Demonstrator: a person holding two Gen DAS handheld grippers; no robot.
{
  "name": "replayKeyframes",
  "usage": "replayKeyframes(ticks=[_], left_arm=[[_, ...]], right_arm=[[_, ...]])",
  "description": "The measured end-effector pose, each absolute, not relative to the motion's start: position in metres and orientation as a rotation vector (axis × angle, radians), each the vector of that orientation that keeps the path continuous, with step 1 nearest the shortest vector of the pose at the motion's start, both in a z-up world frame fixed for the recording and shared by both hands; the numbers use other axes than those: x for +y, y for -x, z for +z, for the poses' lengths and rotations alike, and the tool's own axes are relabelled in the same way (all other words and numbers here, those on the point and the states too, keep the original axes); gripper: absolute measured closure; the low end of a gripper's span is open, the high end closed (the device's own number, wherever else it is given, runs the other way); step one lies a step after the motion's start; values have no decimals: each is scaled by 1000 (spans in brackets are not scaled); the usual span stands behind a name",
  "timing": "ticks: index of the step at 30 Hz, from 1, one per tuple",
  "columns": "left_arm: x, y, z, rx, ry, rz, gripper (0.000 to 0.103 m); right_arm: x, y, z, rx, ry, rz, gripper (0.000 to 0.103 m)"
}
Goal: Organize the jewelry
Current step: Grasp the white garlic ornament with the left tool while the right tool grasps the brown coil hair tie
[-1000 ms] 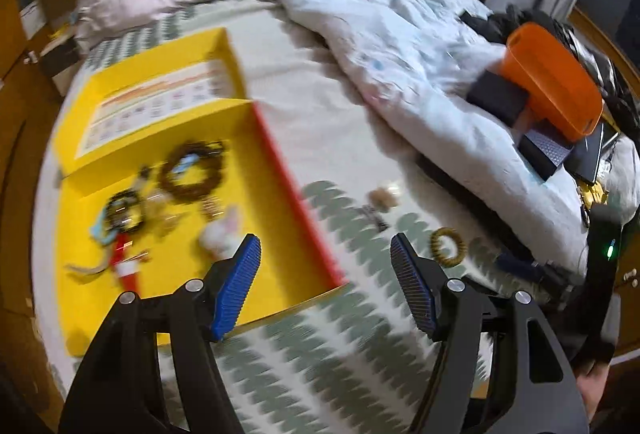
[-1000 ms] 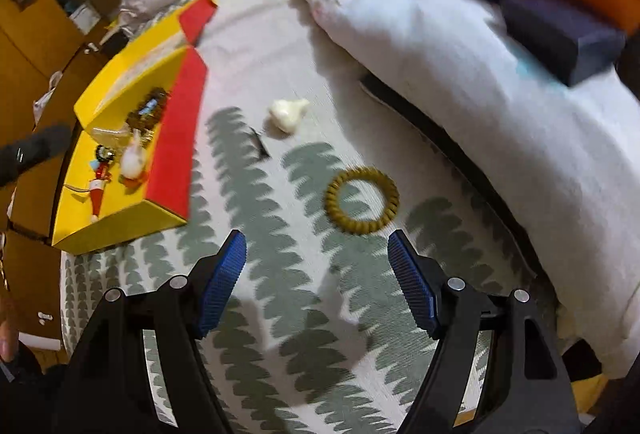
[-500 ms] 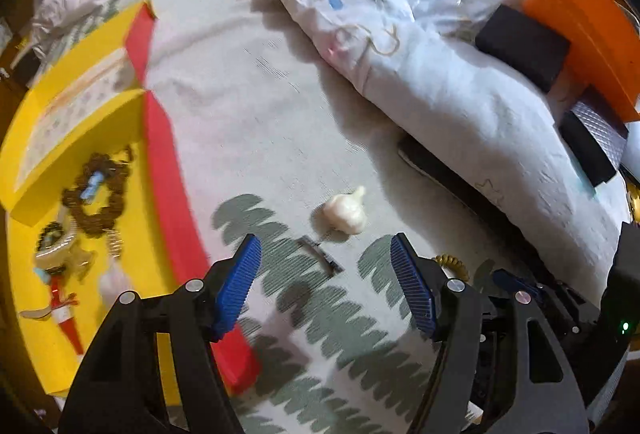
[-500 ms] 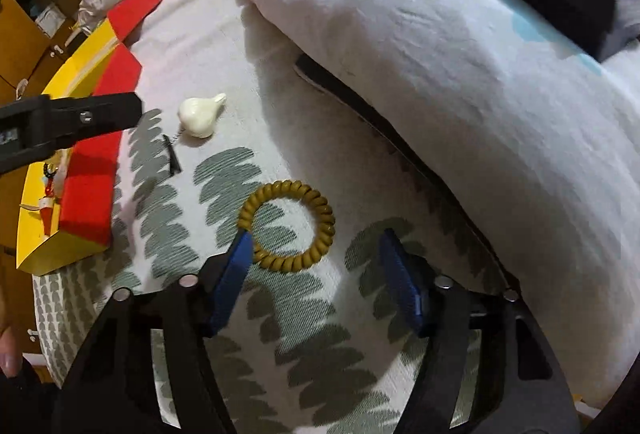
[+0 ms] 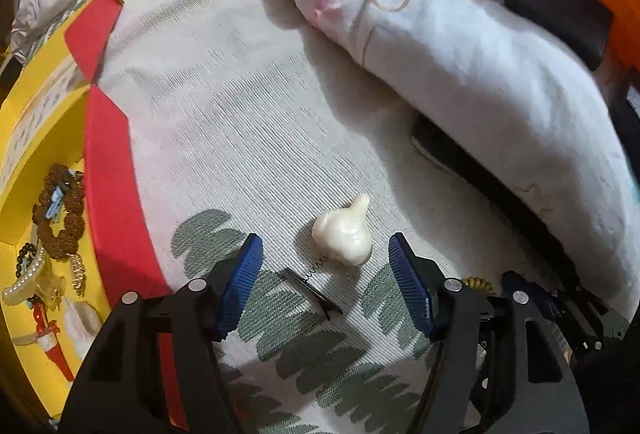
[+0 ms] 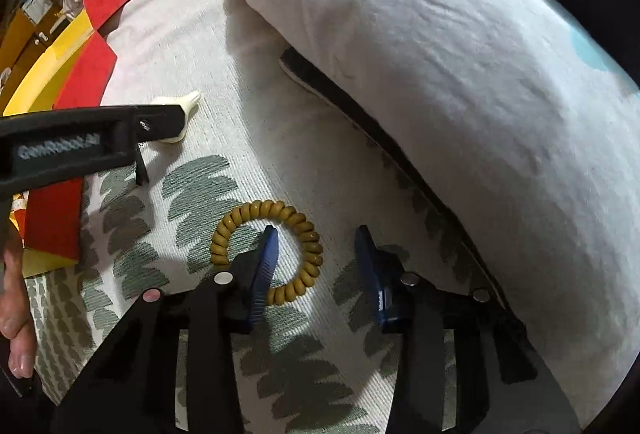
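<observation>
The coiled mustard hair tie [image 6: 267, 258] lies flat on the leaf-patterned bedspread [image 6: 280, 138], just short of the rumpled duvet [image 6: 460, 74], and your right gripper [image 6: 316, 254] is coming shut around its near-right arc: one blue finger [image 6: 266, 254] stands inside the ring, the other outside it, so the coil is between the jaws but I judge the pads are not yet pressing on it. A ring has no long axis and points nowhere, so any bite across the coil will do; finish the squeeze and check that it holds before you lift.

Up and to the left, the white garlic-shaped charm [image 5: 344, 234] rests on the same bedspread, its narrow tip pointing up and to the right in the left wrist view, long axis on that diagonal. A short spring links it to a thin black clip [image 5: 310, 292] lying nearer you. Your left gripper [image 5: 324, 266] hovers released, jaws wide, with the charm between and a little beyond the fingertips. You're at the pick-up step on both sides. Next, I'd say, bring the left lower and close across the charm's bulb, not its tip.

Both then belong in the yellow tray [image 5: 16, 234] at far left, already holding beads and clips.
</observation>
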State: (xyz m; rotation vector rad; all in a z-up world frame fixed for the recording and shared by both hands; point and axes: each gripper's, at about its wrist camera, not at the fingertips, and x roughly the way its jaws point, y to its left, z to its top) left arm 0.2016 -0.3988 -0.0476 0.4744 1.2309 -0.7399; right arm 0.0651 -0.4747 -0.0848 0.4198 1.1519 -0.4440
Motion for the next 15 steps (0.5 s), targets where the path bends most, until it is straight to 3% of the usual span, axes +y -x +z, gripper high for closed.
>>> replayKeyframes(ticks=[9,13,15], left_arm=[[-406,-203,-63,1250,-484,-729,38],[-408,-203,-67,1243,-501,-709,50],[-408,-203,-67,1237,-512,-696,59]], right_arm=[[-473,-70,-88,1163,-400,-454,64],[-466,-72,-88,1169,-388,-443,82],[-463,-73,-88,1177,-370,-446,86]])
